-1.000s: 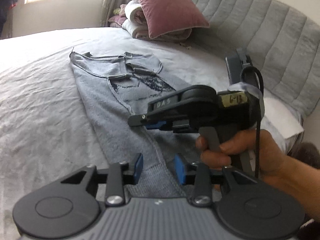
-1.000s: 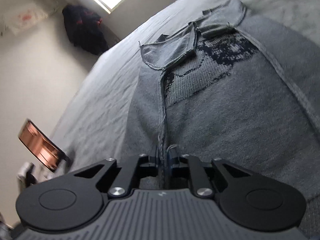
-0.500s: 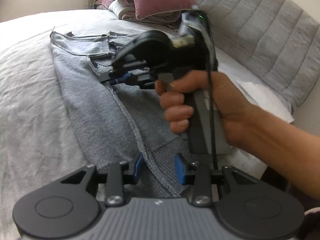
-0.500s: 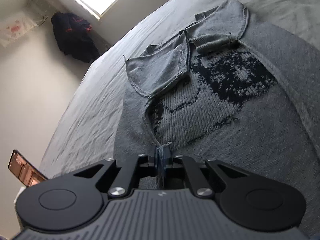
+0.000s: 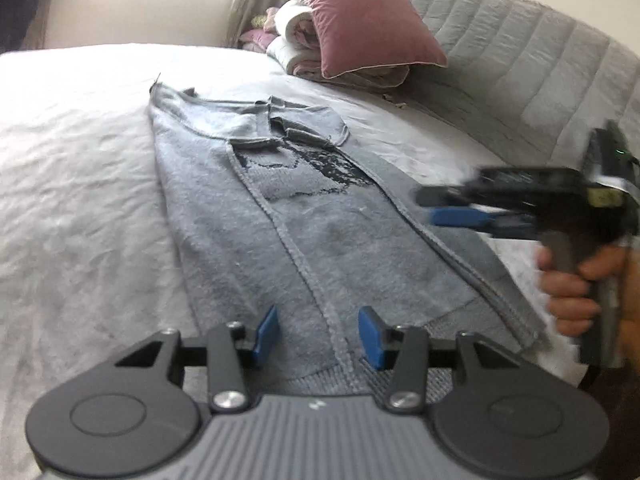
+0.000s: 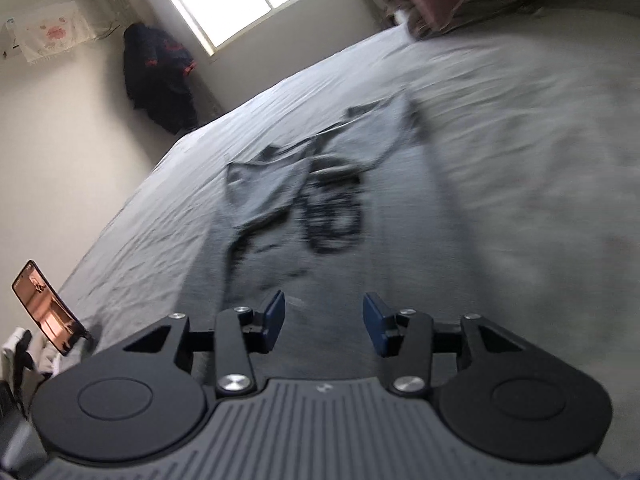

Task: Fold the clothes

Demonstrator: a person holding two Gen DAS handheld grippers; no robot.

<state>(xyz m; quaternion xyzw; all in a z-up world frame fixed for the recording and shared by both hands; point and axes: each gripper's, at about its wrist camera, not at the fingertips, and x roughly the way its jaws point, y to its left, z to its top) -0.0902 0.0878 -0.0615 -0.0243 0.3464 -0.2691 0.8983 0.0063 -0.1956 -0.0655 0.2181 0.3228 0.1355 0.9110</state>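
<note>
A grey knit sweater (image 5: 304,232) with a dark printed front lies flat on the bed, its sides and sleeves folded inward along its length. My left gripper (image 5: 318,336) hovers open over the sweater's near hem, nothing between its blue pads. In the left wrist view my right gripper (image 5: 456,210) is held in a hand at the sweater's right edge, blurred by motion. In its own view the right gripper (image 6: 324,326) is open above the sweater (image 6: 320,240), with nothing in it.
The pale grey bedsheet (image 5: 72,208) spreads to the left. A pink pillow (image 5: 360,20) on folded bedding sits at the far end by the grey padded headboard (image 5: 520,80). A phone (image 6: 46,308) stands at the bed's left edge, dark clothing (image 6: 160,76) hangs by the window.
My right gripper let go of the sweater's folded edge, opened, and swung back to the right side. The left gripper stayed open near the hem.
</note>
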